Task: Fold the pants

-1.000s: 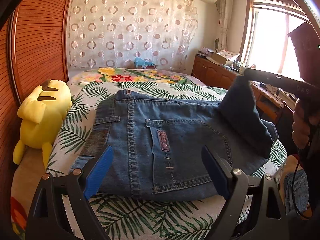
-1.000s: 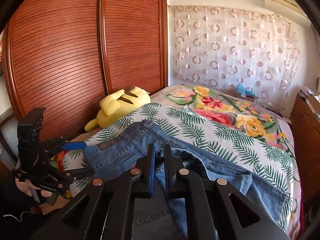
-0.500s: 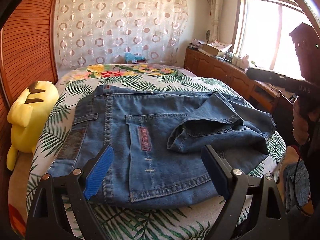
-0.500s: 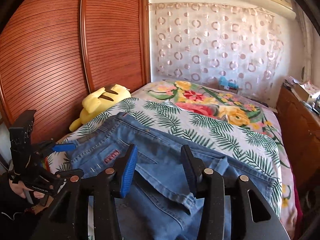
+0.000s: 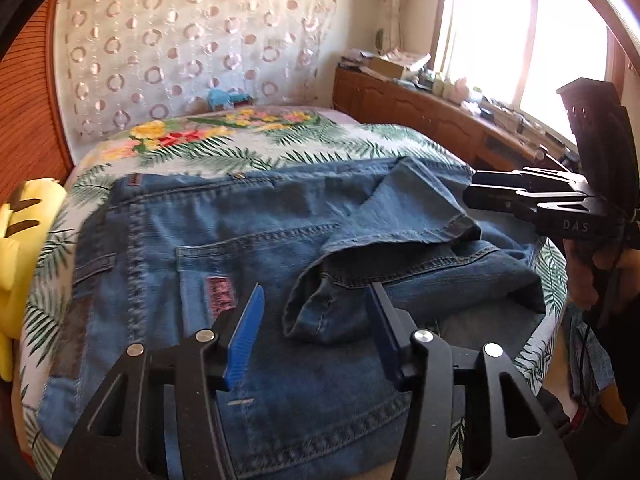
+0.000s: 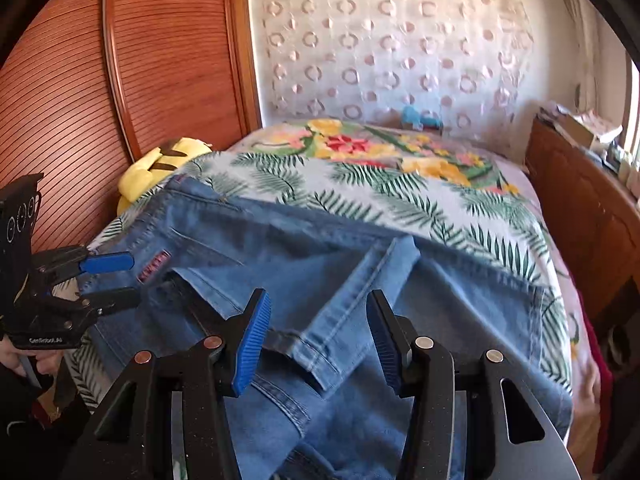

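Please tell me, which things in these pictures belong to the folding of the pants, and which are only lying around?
Belongs to the job:
- jeans, spread on the bed
- left hand-held gripper, jaws closing, nothing pressed between them
- right hand-held gripper, jaws opening, over the trouser leg hem

Just lying about:
- yellow plush toy
- blue toy by the curtain
- clutter on the wooden cabinet

you have the pants lying on the bed with a leg end folded back on top, the plush toy at their left against the wardrobe, and the cabinet along the right.
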The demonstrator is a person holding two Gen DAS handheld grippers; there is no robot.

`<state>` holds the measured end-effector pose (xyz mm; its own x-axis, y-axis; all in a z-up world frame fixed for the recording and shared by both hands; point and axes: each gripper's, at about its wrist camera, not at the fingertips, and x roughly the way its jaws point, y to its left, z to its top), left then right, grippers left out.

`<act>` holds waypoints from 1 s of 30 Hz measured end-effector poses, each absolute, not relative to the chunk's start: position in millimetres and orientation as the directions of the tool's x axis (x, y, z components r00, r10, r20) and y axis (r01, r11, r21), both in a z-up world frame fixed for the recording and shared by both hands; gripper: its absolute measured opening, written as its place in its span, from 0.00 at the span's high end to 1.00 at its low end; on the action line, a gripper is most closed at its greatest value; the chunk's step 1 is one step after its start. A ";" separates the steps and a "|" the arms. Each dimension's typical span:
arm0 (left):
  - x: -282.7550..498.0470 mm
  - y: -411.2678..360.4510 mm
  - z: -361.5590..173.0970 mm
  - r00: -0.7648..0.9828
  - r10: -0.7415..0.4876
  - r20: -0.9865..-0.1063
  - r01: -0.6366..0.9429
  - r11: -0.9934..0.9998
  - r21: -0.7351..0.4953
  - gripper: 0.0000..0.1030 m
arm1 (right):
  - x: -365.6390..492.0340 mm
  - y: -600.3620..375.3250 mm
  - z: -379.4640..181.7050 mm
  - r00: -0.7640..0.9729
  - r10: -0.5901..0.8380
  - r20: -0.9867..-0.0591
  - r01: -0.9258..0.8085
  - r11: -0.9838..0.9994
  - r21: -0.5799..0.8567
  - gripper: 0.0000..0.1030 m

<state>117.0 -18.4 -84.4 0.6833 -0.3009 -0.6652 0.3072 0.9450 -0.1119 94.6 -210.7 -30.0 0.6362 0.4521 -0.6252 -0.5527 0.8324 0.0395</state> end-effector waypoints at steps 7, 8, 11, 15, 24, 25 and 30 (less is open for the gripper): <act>134.8 -26.7 -98.1 0.636 -0.301 -0.711 0.330 0.938 -0.102 0.53 | 101.8 -208.4 -32.1 0.597 0.449 -0.664 -0.536 0.840 0.086 0.50; 135.9 -27.3 -98.9 0.634 -0.300 -0.713 0.330 0.938 -0.101 0.54 | 102.3 -207.9 -32.8 0.590 0.451 -0.669 -0.535 0.840 0.094 0.50; 137.2 -27.9 -100.3 0.634 -0.300 -0.712 0.331 0.938 -0.101 0.64 | 108.9 -211.3 -37.6 0.566 0.452 -0.690 -0.525 0.842 0.121 0.50; 133.0 -29.2 -99.4 0.639 -0.308 -0.704 0.341 0.935 -0.100 0.79 | 113.6 -211.4 -37.4 0.545 0.451 -0.707 -0.510 0.847 0.148 0.49; 102.7 -30.2 -69.1 0.738 -0.302 -0.604 0.336 0.940 -0.060 0.92 | 103.4 -222.7 -18.0 0.547 0.543 -0.637 -0.556 0.804 0.209 0.91; 98.4 -29.0 -63.3 0.749 -0.302 -0.589 0.334 0.941 -0.058 0.92 | 100.1 -224.2 -12.4 0.556 0.552 -0.621 -0.566 0.799 0.204 0.91; 75.0 -14.1 -26.9 0.789 -0.321 -0.523 0.325 0.942 -0.088 0.92 | 78.8 -226.0 23.4 0.594 0.588 -0.549 -0.607 0.775 0.174 0.93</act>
<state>75.0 -14.1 -26.9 0.7895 -0.3213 -0.5230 0.3250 0.9416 -0.0877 78.8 -226.0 23.4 0.5936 0.5880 -0.5495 -0.6071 0.7754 0.1738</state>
